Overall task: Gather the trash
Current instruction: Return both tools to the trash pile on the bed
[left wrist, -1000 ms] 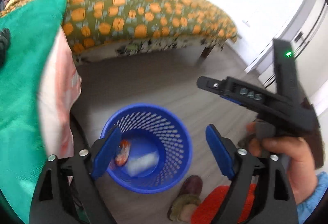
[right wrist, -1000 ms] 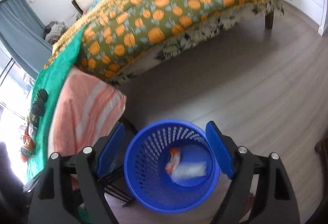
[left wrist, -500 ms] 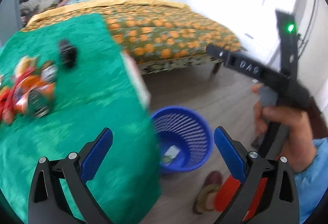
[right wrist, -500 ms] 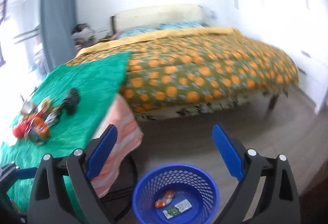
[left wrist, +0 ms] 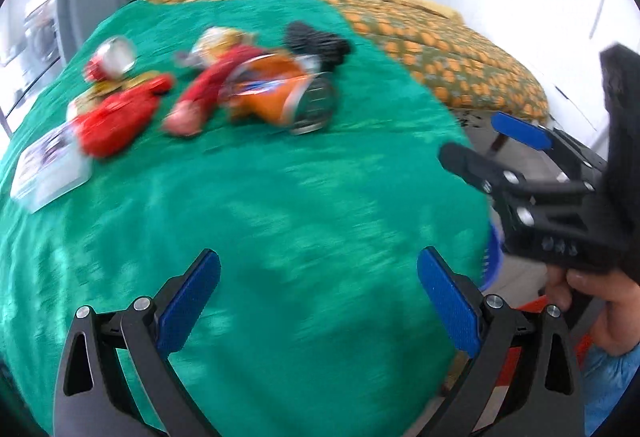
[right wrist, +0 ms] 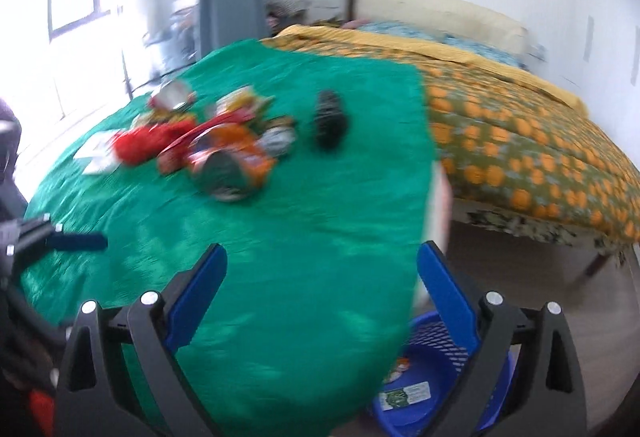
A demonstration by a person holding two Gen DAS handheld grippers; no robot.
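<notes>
Both views swung from blue mesh basket [right wrist: 432, 377] on floor up to green tablecloth [left wrist: 280, 197]. Left gripper [left wrist: 318, 301] and right gripper [right wrist: 322, 291]: jaws just opened, now wide apart, nothing between. Trash pile [left wrist: 256, 89], blurred wrappers and cans, lies on far cloth; two wrappers in basket.

Trash pile [left wrist: 240, 89] blurred on green cloth; blue bin [right wrist: 424, 397] w/ wrappers.
</notes>
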